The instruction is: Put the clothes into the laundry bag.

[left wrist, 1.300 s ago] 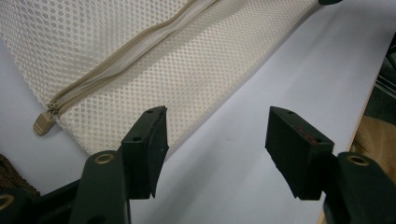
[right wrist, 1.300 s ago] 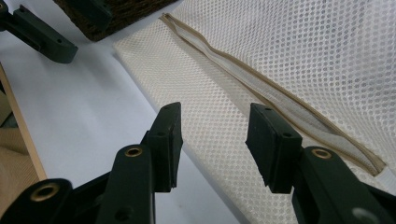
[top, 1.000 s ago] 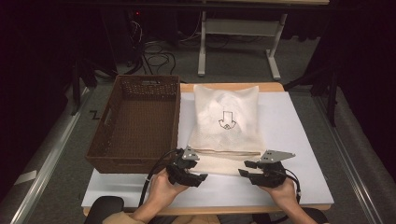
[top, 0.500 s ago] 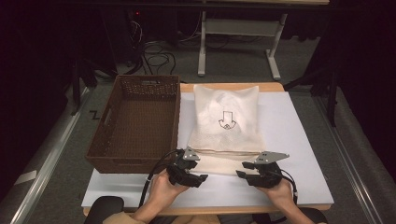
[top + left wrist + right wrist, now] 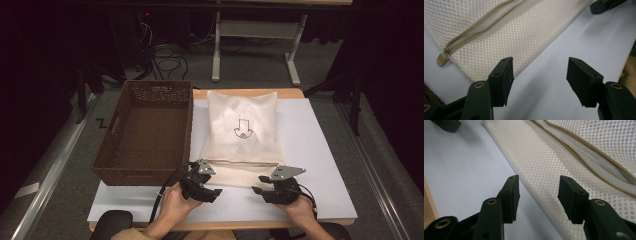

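Mesh bag point(image 5: 242, 134) lies flat on the white worktop point(image 5: 320, 150), its near hem at about six o'clock from the sheet's middle and its closed end toward twelve, probably so that the zip edge faces the person and both grippers can reach it at once. A cream zip point(image 5: 477, 32) runs along that near edge, its pull point(image 5: 441, 59) resting at the bag's corner in the left gripper view. The left gripper point(image 5: 209, 186) sits at the bag's seven o'clock, fingers point(image 5: 503, 77) apart with only bare worktop between them, just short of the hem. The right gripper point(image 5: 265, 187) sits at five o'clock; its fingers point(image 5: 512, 195) have just been opening and stand apart over the hem, the mesh running under the gap without being pinched. Both look poised to take the near corners. A black printed mark point(image 5: 244, 129), a downward arrow with a small pattern at its tip, sits on the bag's middle; no readable writing or brand. A brown wicker basket point(image 5: 117, 155) stands at nine o'clock, touching or just beside the bag, likely its destination.
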Tool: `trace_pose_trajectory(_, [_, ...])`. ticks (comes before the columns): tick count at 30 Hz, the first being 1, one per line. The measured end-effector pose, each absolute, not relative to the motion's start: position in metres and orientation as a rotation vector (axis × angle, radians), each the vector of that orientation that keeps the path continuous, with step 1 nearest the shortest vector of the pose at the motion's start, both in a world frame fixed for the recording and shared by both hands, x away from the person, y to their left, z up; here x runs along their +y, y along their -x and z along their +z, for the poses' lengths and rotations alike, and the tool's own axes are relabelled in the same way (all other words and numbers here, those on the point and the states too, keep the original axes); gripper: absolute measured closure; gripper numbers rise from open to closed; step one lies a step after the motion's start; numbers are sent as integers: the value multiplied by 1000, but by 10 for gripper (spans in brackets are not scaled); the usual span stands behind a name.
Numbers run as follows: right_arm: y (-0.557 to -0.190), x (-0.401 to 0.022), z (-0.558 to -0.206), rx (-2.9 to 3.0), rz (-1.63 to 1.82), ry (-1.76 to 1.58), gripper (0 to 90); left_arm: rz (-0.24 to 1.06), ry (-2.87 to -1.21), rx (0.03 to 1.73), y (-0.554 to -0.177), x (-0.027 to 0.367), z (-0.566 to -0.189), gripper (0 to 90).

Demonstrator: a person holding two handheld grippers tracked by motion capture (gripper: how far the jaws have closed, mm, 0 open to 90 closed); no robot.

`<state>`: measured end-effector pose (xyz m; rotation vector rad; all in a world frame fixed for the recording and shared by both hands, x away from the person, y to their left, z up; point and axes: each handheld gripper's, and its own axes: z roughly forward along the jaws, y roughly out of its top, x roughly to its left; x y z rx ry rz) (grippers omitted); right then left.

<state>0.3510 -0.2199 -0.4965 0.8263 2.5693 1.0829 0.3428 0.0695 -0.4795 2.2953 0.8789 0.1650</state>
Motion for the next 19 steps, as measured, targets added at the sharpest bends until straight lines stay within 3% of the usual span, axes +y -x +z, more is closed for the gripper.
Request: trace_pose_trajectory(19, [-352,-221,-497,2566,1077,-830,514,165,-2328,876,-344,67,-485,381])
